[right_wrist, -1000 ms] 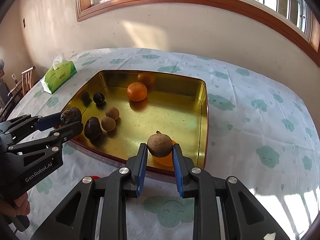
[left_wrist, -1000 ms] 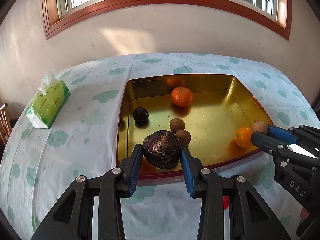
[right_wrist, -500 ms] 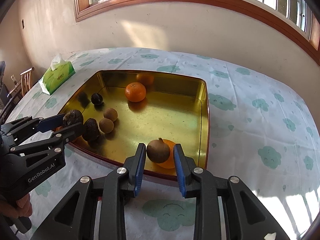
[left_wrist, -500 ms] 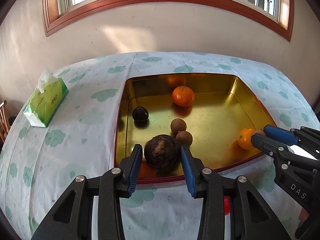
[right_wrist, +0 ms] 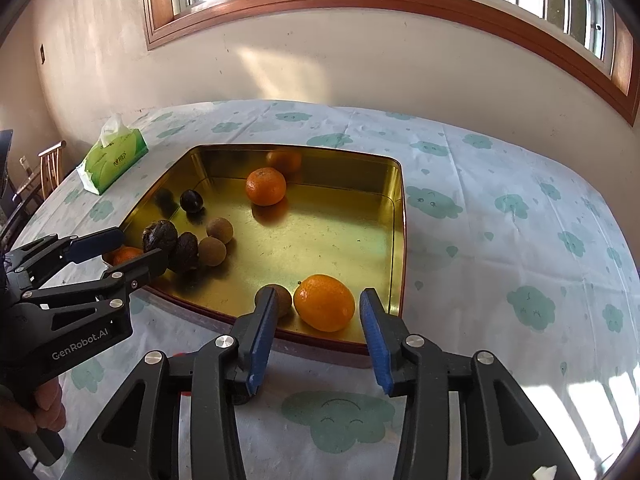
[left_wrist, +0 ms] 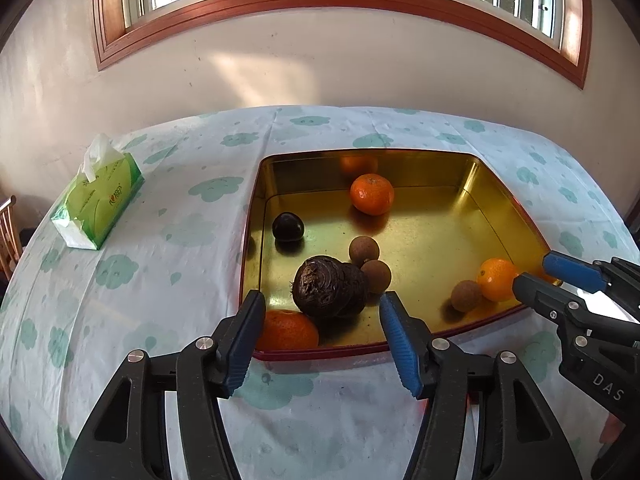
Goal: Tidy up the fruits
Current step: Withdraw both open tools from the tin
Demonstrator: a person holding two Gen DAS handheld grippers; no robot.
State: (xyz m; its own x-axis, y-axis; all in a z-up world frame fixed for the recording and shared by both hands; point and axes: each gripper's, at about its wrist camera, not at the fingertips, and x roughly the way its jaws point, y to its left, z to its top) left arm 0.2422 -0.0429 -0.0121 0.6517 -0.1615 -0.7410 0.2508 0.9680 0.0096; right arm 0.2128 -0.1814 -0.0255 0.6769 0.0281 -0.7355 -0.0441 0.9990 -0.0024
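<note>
A gold tray (left_wrist: 460, 216) with a red rim holds the fruits. A dark wrinkled fruit (left_wrist: 329, 293) lies at its near left beside an orange (left_wrist: 289, 330), two brown round fruits (left_wrist: 375, 276) and a small black fruit (left_wrist: 288, 227). My left gripper (left_wrist: 322, 340) is open and empty just before the dark fruit. My right gripper (right_wrist: 316, 334) is open and empty in front of an orange (right_wrist: 325, 302) and a small brown fruit (right_wrist: 282, 298) at the tray's near right corner. Another orange (right_wrist: 266, 186) sits at the back.
A green tissue pack (left_wrist: 98, 202) lies on the cloud-print tablecloth (right_wrist: 500, 240) to the tray's left. A wooden chair (right_wrist: 44, 168) stands past the table's left edge. A wall with a window is behind the table.
Both grippers opened and drew back. The left let the dark fruit down into the tray's near left; the right let the small brown fruit down beside the orange.
</note>
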